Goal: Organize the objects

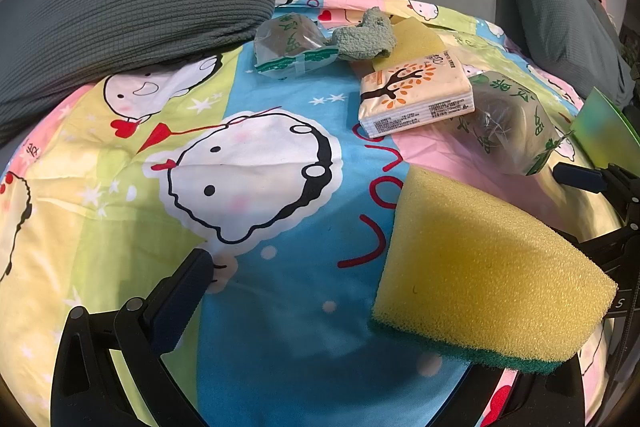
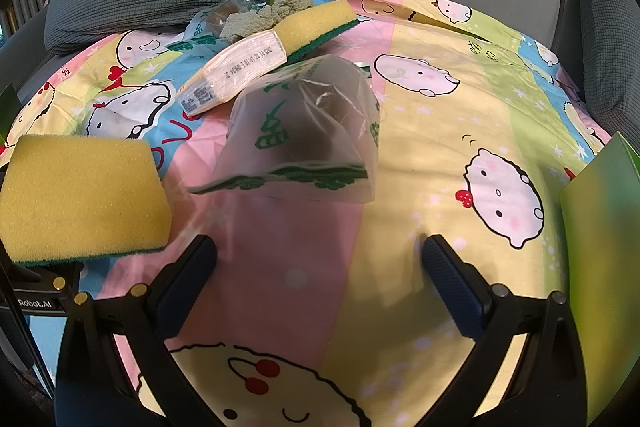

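On the sheet (image 2: 440,131), 1 sponge (image 2: 84,195) lies left of the bag (image 2: 304,131); the tissue pack (image 2: 236,75) lies behind them.

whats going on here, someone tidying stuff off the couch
A person holds a gripper in each hand over a cartoon-print sheet on a grey sofa. Both the left gripper and right gripper are open and hold nothing. Loose things lie scattered: two yellow sponges, one near and one far, a tissue pack, two wrapped packets and a green cloth. Nothing looks sorted yet.
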